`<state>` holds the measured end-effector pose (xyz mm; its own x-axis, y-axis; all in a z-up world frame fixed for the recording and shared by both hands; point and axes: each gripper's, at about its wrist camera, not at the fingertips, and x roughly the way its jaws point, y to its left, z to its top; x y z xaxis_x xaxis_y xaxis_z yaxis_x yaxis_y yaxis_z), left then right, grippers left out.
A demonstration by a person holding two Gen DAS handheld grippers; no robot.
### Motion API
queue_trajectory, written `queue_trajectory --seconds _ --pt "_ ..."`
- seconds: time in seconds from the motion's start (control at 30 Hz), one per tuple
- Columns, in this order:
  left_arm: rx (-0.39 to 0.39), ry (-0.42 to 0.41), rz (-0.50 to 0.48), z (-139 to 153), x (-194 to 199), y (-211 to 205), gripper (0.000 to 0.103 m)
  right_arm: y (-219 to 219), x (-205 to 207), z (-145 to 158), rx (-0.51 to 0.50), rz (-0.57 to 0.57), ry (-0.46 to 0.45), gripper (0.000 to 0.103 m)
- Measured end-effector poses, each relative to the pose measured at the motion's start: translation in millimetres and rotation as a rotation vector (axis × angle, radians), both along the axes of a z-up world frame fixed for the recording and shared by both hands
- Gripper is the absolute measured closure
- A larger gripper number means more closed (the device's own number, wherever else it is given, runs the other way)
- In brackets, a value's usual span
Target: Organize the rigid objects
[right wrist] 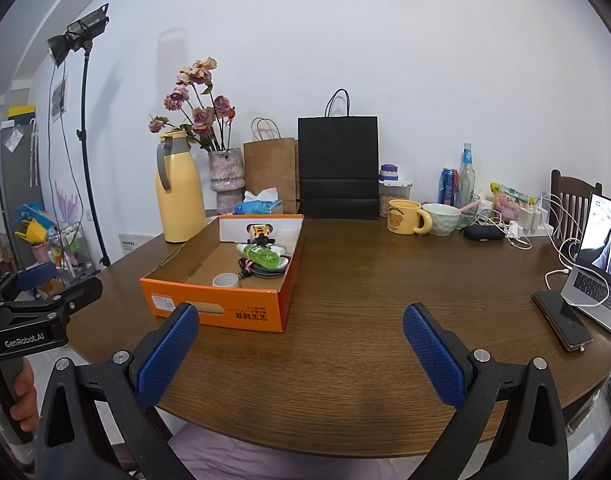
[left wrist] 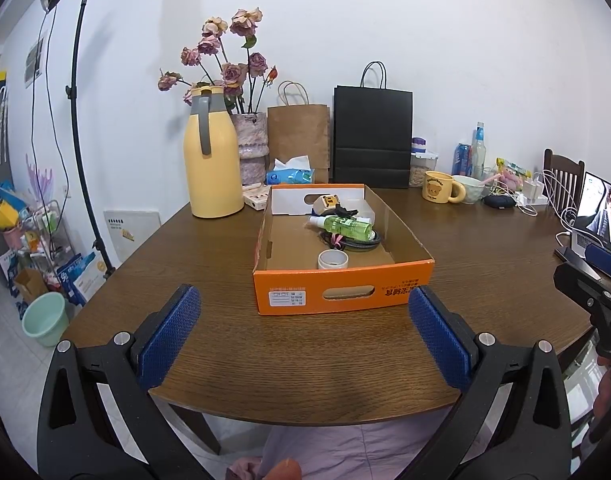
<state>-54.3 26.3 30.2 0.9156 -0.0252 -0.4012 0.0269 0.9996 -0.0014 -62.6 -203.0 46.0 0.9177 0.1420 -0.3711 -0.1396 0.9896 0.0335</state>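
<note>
Both claws spread wide and empty at the near tabletop edge, small goods gathered in the box.

Left claw (left wrist: 303, 334) hangs over the tabletop (left wrist: 233, 352) right before the orange box (left wrist: 341, 292); right claw (right wrist: 301, 354) hovers beside the box's right corner, gripping nothing. Inside lie a green bottle (left wrist: 347, 227), a white cup (left wrist: 332, 259), a dark cable (left wrist: 359, 243) and a yellow gadget (left wrist: 326, 203), all crowded to the right half. That fits either a finished gathering or a box yet to be sorted. Any reach in should come from above, clearing the front wall, fingers squared to one piece so the cable doesn't drag along.
</note>
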Motion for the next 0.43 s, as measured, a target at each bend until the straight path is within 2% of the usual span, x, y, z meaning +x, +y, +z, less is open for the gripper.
queue_trajectory --seconds 0.43 --pt "0.001 0.002 -0.006 2.6 0.8 -0.2 0.0 0.3 3.0 -6.0 -0.002 0.002 0.011 0.0"
